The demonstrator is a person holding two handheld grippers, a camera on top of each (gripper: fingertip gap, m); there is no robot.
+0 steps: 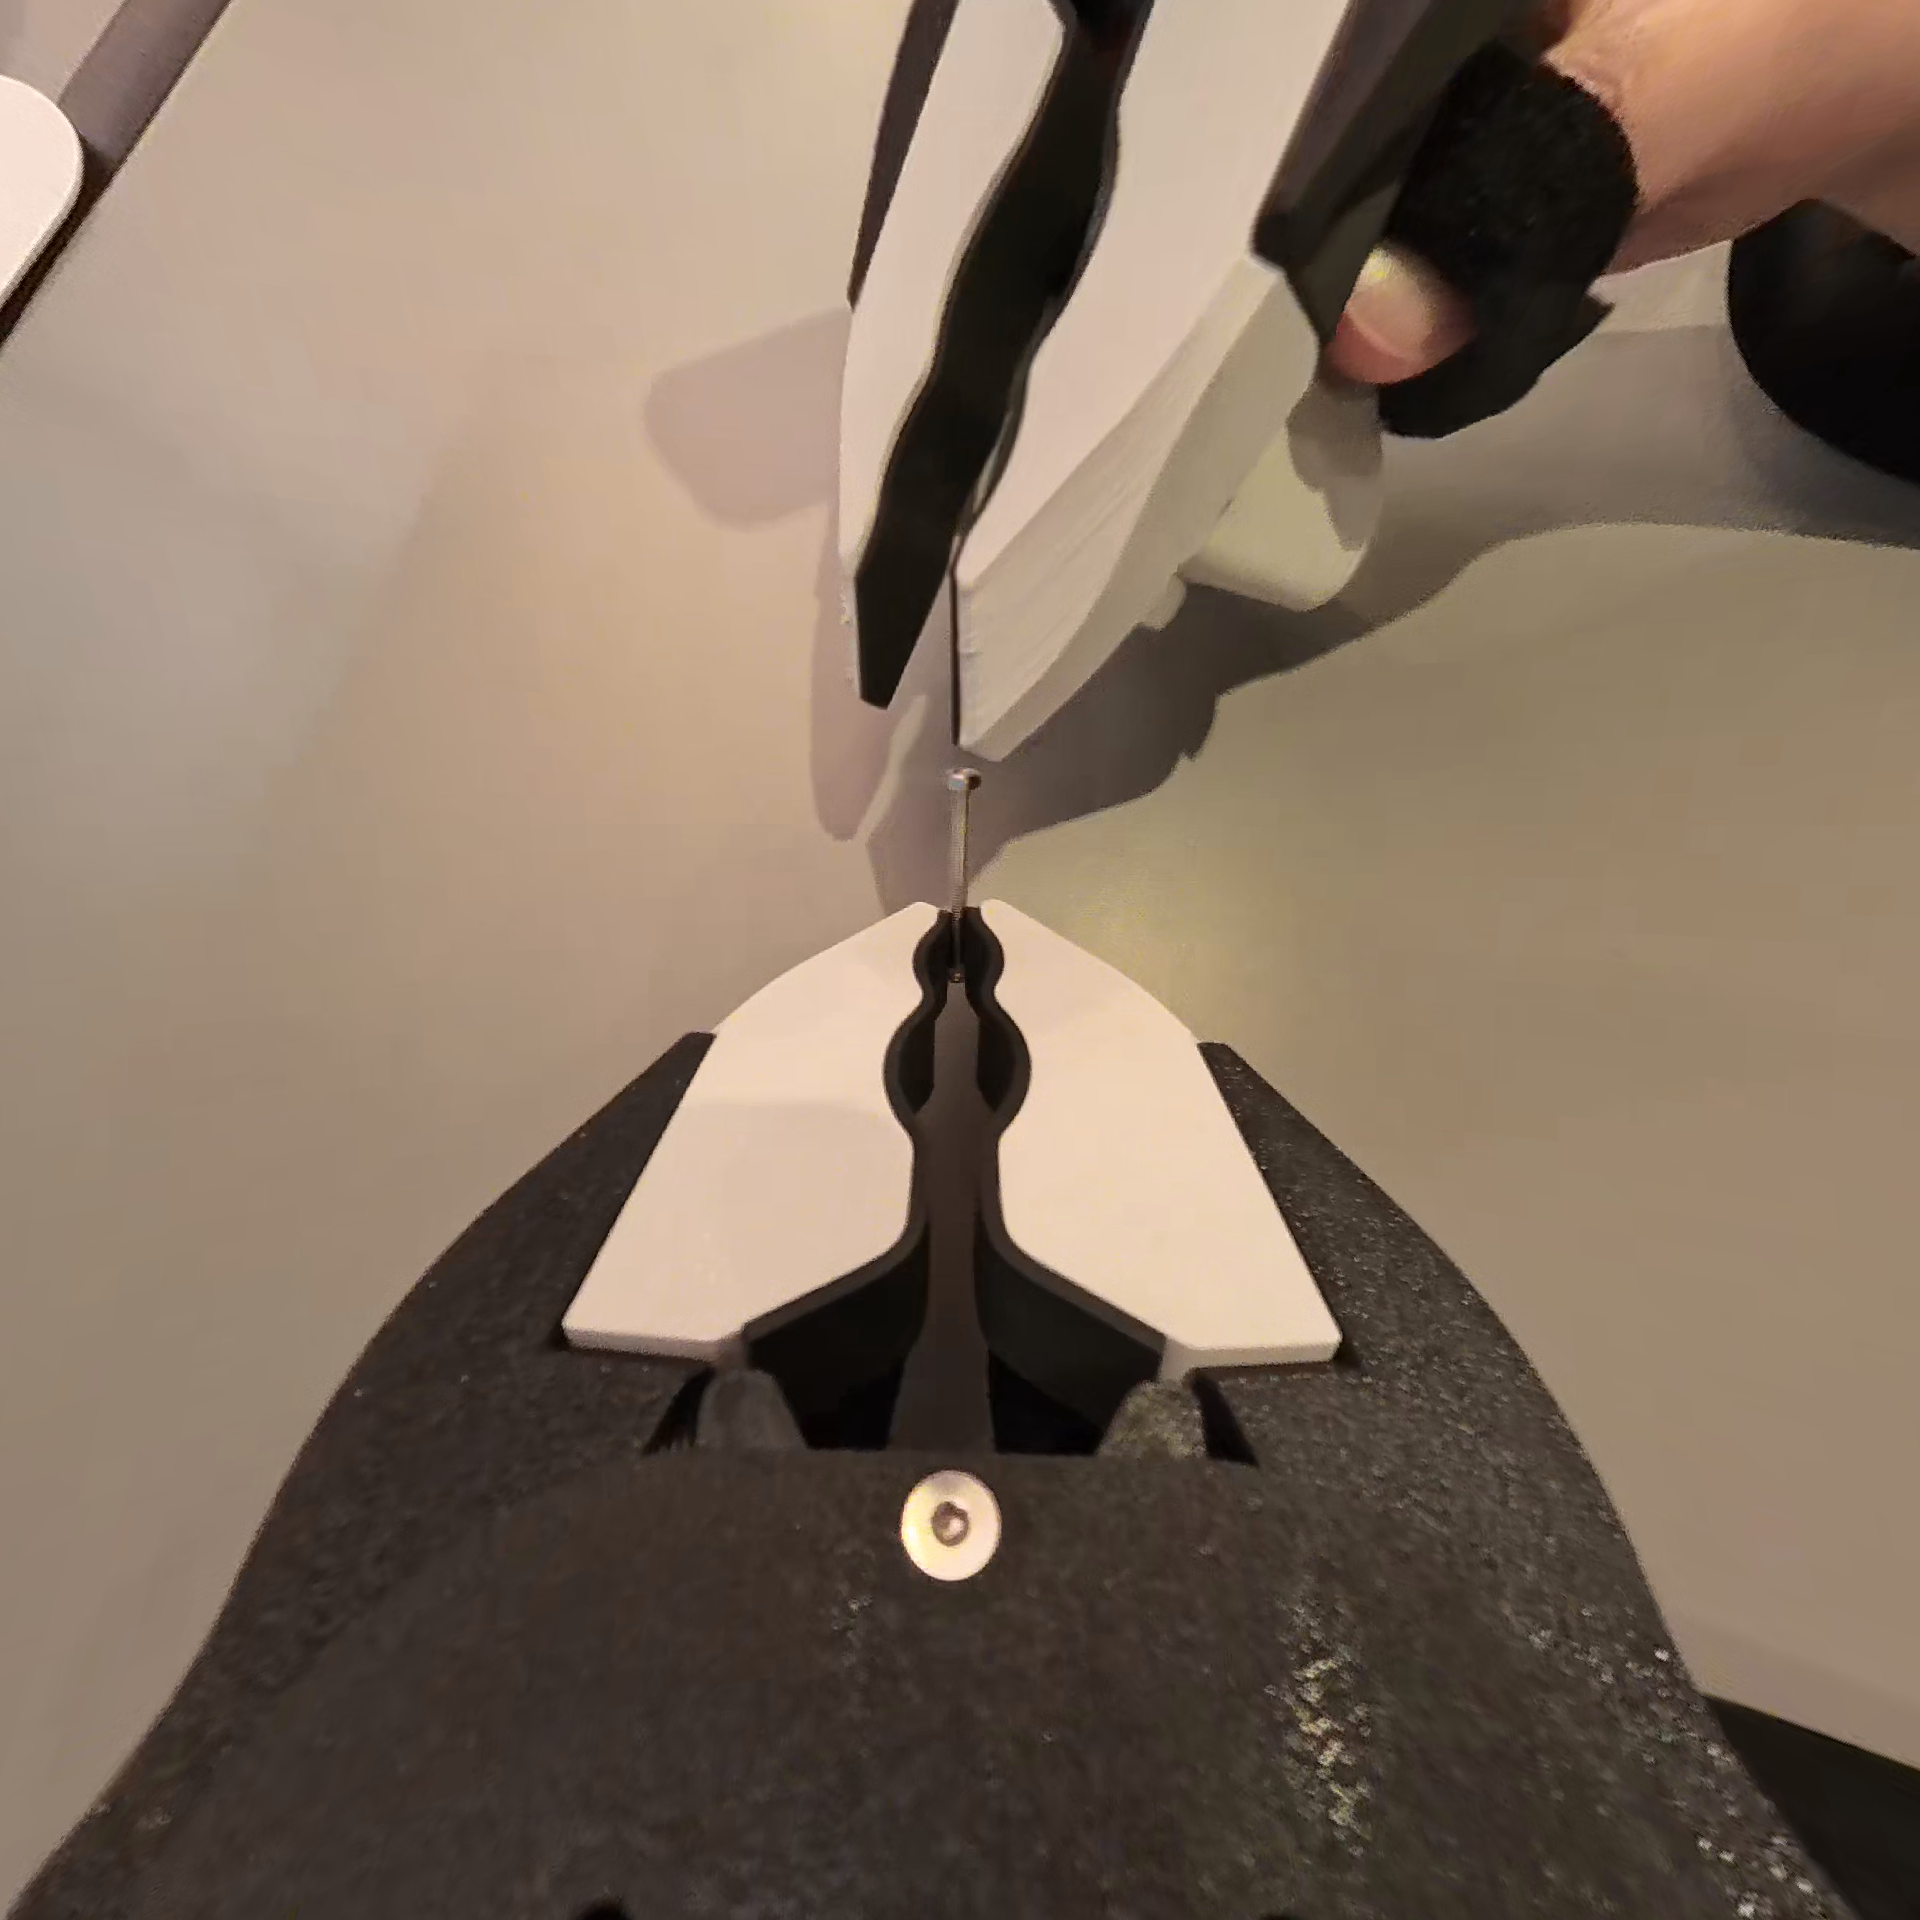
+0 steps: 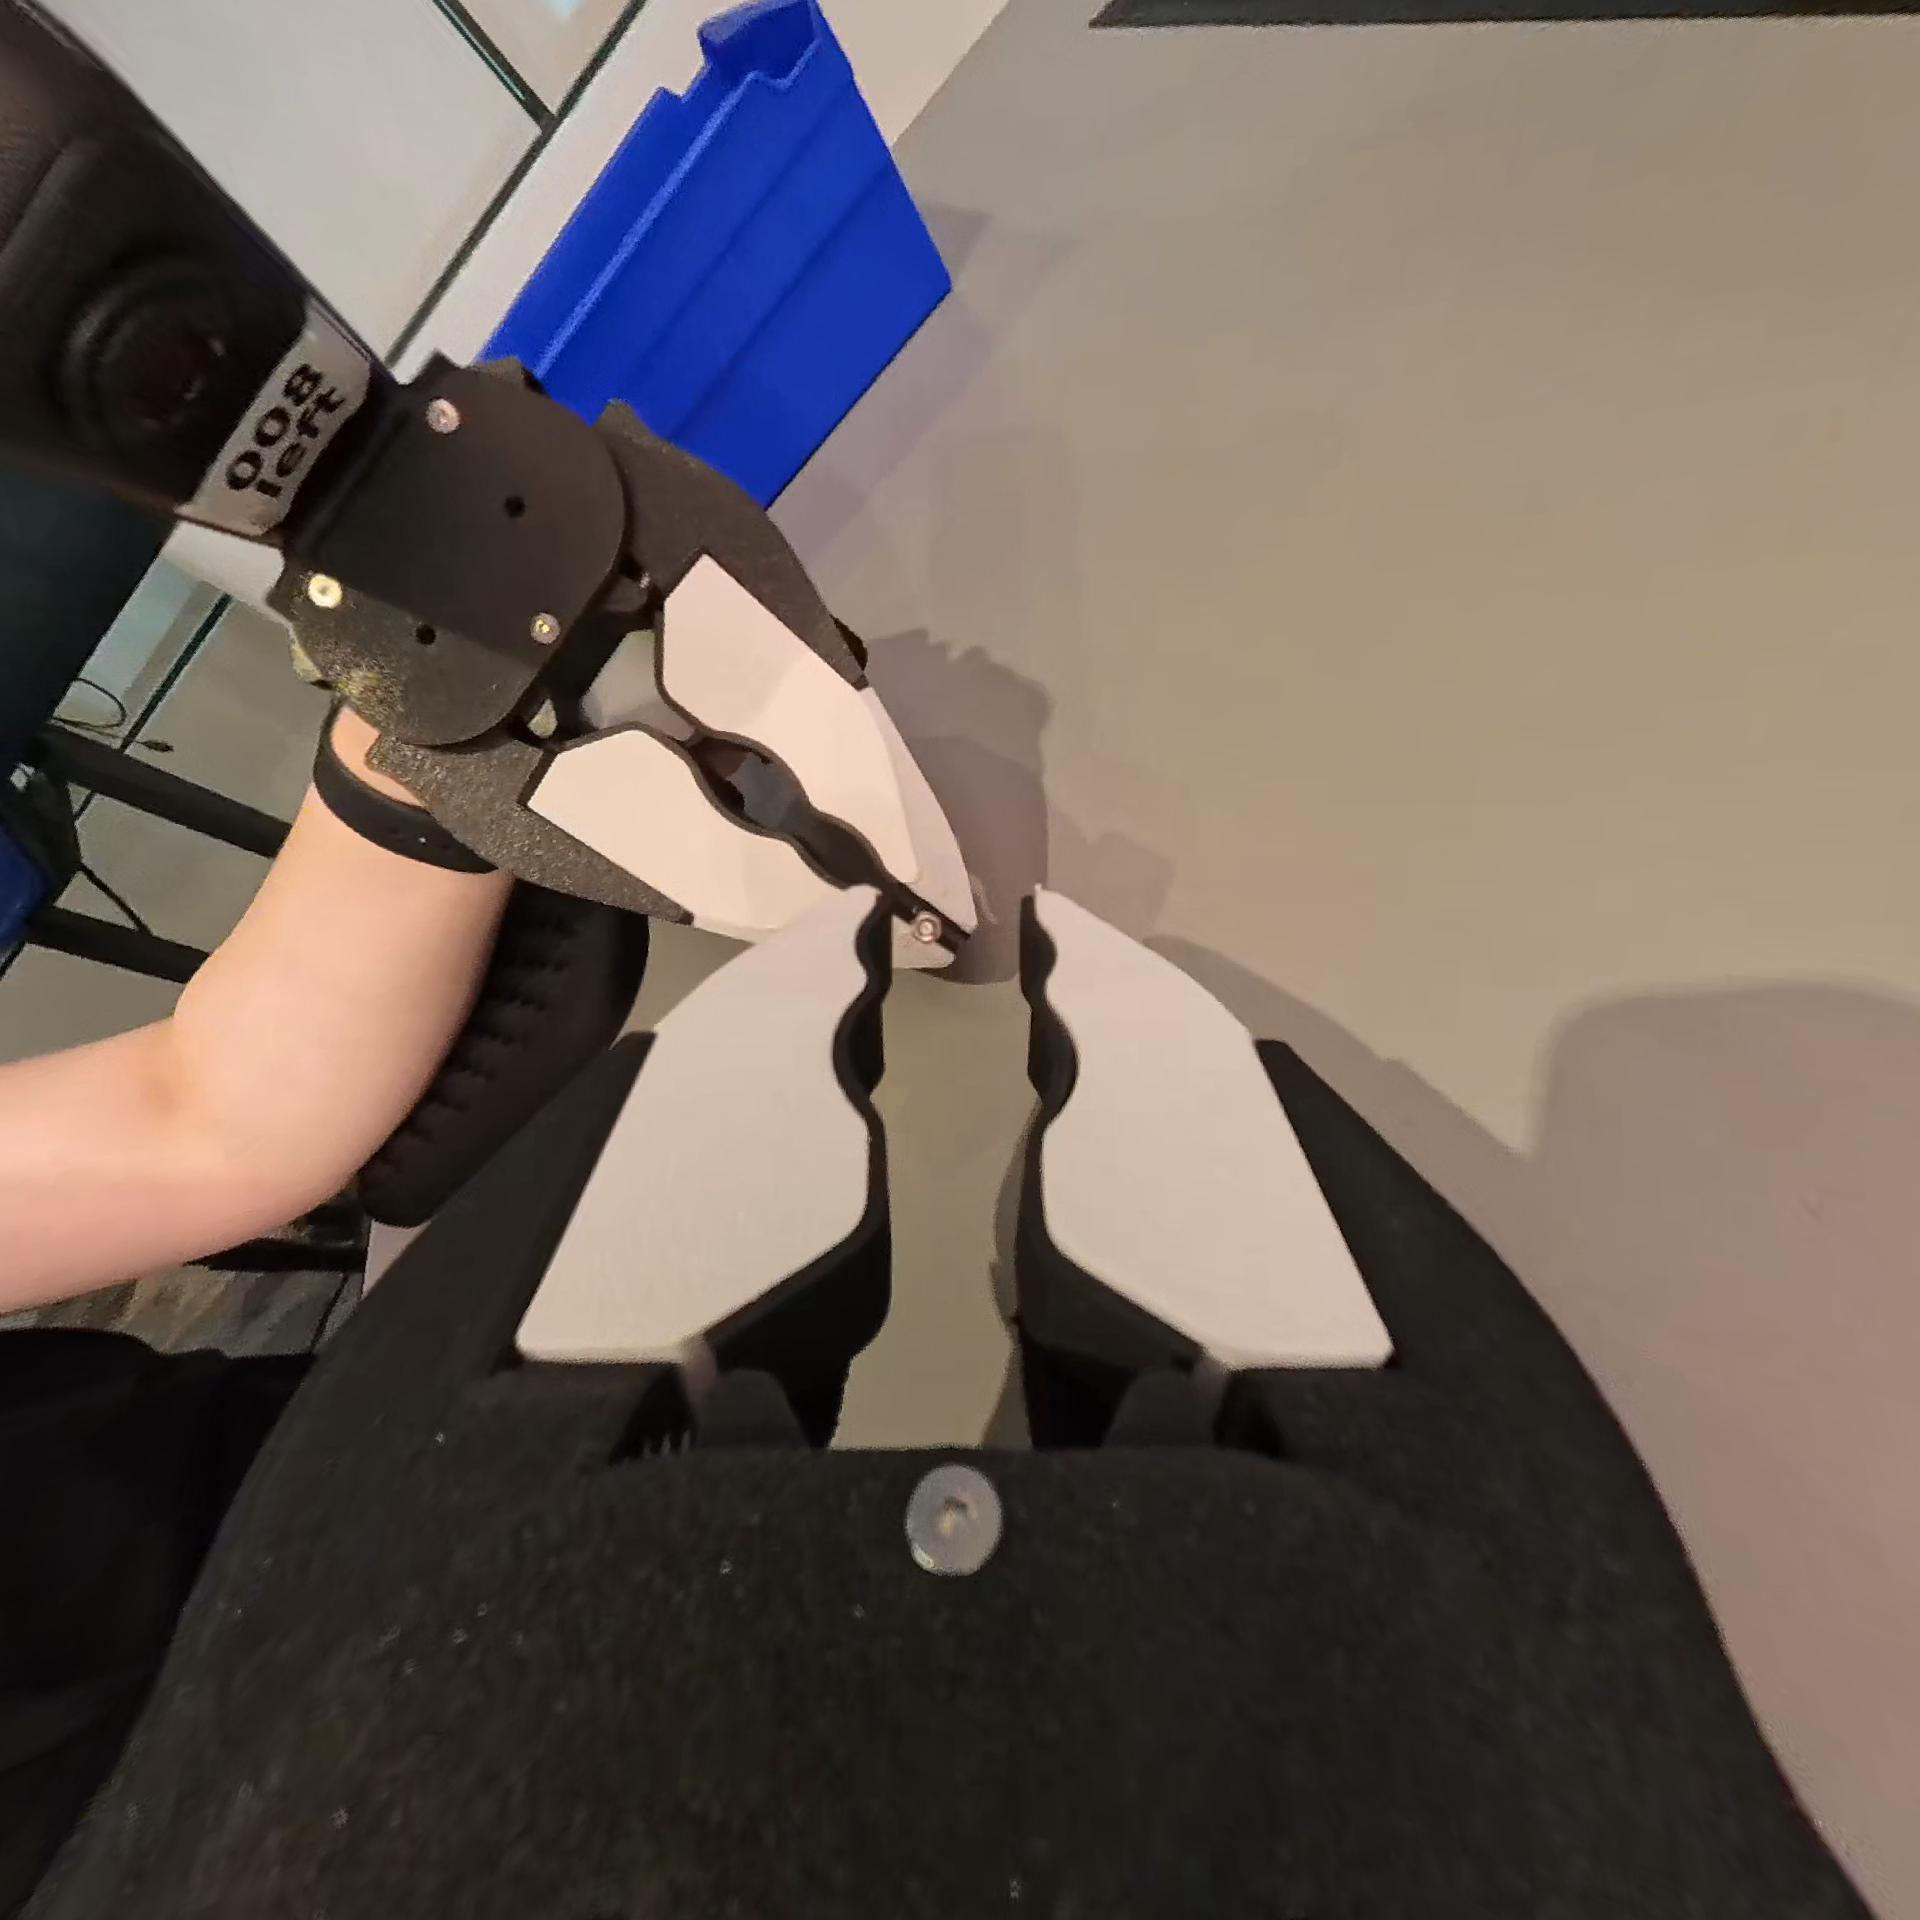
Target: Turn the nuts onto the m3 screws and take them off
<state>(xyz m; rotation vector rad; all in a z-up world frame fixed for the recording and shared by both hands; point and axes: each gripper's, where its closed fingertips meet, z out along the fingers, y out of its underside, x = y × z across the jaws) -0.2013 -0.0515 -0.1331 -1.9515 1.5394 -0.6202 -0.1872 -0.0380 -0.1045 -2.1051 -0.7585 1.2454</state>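
Left wrist view: one screw (image 1: 960, 862) (clamped).

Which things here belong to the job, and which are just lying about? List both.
Job:
- screw, clamped in the shut left gripper
- right gripper, open, its tips near the screw's head
- no nut can be seen

Lying about:
- blue bin, behind the left gripper

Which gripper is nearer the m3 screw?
Left. The left gripper is shut on the m3 screw, gripping its lower end; the right gripper is open just off its head.
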